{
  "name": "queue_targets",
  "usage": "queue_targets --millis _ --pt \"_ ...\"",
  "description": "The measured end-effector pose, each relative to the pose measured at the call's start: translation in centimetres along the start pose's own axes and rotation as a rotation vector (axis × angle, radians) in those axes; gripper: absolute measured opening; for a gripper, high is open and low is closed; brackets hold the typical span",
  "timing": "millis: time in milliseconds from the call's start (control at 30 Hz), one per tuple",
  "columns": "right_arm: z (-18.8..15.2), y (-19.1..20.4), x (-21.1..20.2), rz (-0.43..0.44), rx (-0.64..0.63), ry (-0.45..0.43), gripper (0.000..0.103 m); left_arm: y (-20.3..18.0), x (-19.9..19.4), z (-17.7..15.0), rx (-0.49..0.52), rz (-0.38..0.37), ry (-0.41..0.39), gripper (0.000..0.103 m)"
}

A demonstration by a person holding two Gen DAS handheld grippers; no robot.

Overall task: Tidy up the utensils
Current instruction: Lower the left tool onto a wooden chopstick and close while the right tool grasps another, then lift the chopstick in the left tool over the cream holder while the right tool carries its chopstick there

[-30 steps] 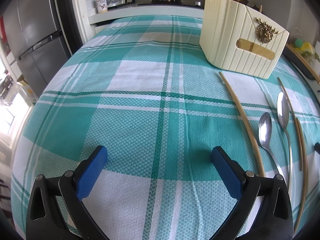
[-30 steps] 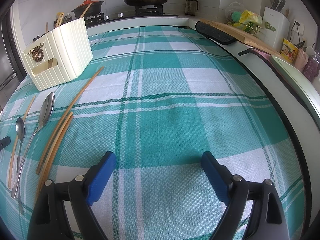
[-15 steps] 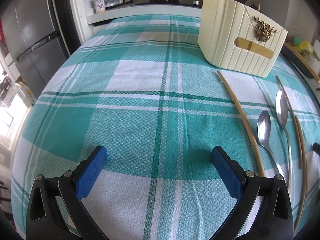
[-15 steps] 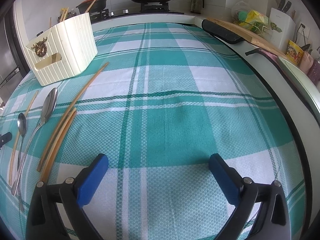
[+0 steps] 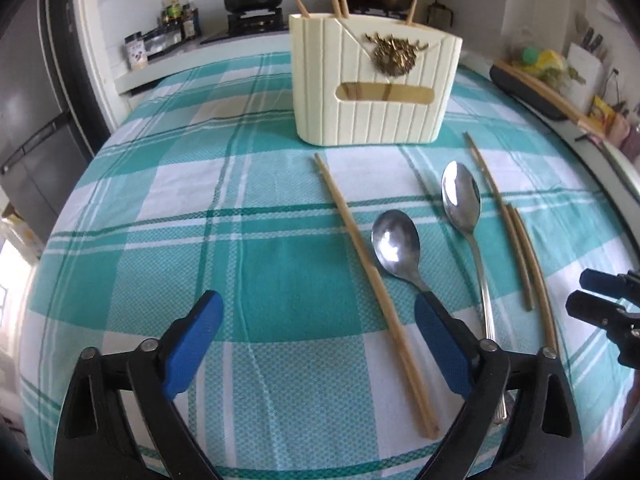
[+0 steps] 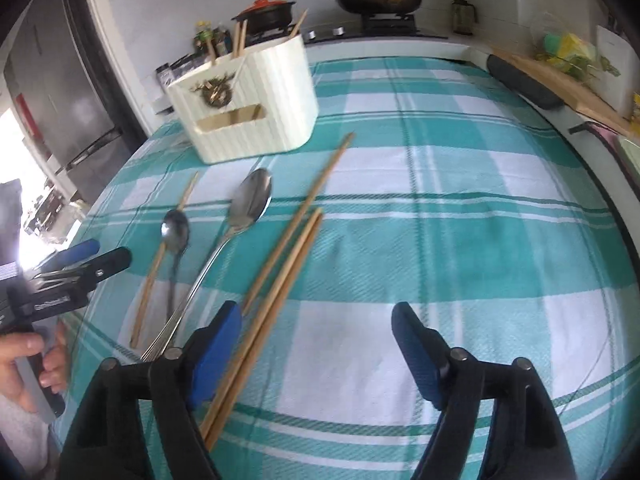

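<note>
Both hand-held grippers have swung in over the loose utensils lying in front of the cream utensil holder (image 5: 374,92), where a second ago each faced bare checked cloth beside them, a sign that the first pick-up is at hand. The left hand-held gripper (image 5: 320,344) hangs above the surface (image 5: 160,200) with its jaws wide and closing; a single chopstick (image 5: 372,280) passes between them untouched, and its right pad sits over the handle of the small spoon (image 5: 396,246). The right hand-held gripper (image 6: 320,354) is closing too, about half open and gripping nothing, its left pad just beside a pair of chopsticks (image 6: 276,304) that lie side by side. Between the two sets of chopsticks lies the large spoon (image 5: 461,198), bowl end toward the holder; a further chopstick (image 6: 316,196) runs from beside the pair up to the holder's near corner. The holder stands upright, several chopsticks poking from its top and more wood showing through its front slot; no spoon can be seen inside it.
</note>
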State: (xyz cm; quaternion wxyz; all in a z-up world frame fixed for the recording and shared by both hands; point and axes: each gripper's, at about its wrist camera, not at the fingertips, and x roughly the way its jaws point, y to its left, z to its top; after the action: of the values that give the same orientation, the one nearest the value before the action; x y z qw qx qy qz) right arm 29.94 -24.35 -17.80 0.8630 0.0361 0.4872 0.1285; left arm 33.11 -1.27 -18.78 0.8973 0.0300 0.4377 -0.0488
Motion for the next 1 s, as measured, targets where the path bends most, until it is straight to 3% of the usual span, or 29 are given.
queue_targets --millis 67,167,267,333,433,467,500,600,767,867,933,1000 --pt "-0.6 0.7 1.0 -0.004 -0.01 0.048 0.037 -0.5 0.7 -0.3 0.025 0.009 0.024 0.081" --pt "-1.4 1.8 0.8 -0.045 -0.07 0.03 0.036 -0.9 0.7 -0.8 0.057 0.029 0.018 0.076" --pt "-1.5 2.7 0.8 -0.047 -0.089 0.046 0.036 -1.3 0.6 -0.9 0.058 0.016 0.009 0.062" --pt "-1.7 3.8 1.1 -0.1 -0.151 0.045 0.036 -1.4 0.6 -0.8 0.049 -0.002 0.014 0.053" --pt "-1.8 4.1 1.0 -0.144 -0.173 0.041 0.03 -1.4 0.4 -0.7 0.052 -0.004 0.015 0.024" --pt "-1.8 3.9 0.9 -0.158 -0.169 0.044 0.021 -1.2 0.4 -0.8 0.055 -0.003 0.016 0.009" --pt "-1.7 3.5 0.8 -0.171 -0.17 0.048 0.014 -1.0 0.3 -0.9 0.053 -0.01 0.019 0.006" --pt "-2.0 2.1 0.1 -0.217 -0.166 0.05 0.009 0.3 -0.1 -1.4 0.02 -0.036 0.023 0.005" --pt "-2.7 -1.9 -1.5 -0.274 -0.122 0.057 0.009 3.1 -2.1 -3.8 -0.028 -0.077 0.052 0.005" --pt "-3.2 -4.1 -2.4 -0.24 -0.08 0.069 0.009 4.0 -3.3 -5.0 -0.033 -0.112 0.088 0.006" --pt "-3.0 -5.2 -2.5 -0.195 -0.058 0.093 0.012 4.3 -3.5 -5.0 -0.027 -0.141 0.111 0.017" --pt "-2.4 -5.7 -2.4 -0.124 -0.049 0.122 0.025 4.7 -3.3 -4.4 -0.022 -0.18 0.121 0.05"
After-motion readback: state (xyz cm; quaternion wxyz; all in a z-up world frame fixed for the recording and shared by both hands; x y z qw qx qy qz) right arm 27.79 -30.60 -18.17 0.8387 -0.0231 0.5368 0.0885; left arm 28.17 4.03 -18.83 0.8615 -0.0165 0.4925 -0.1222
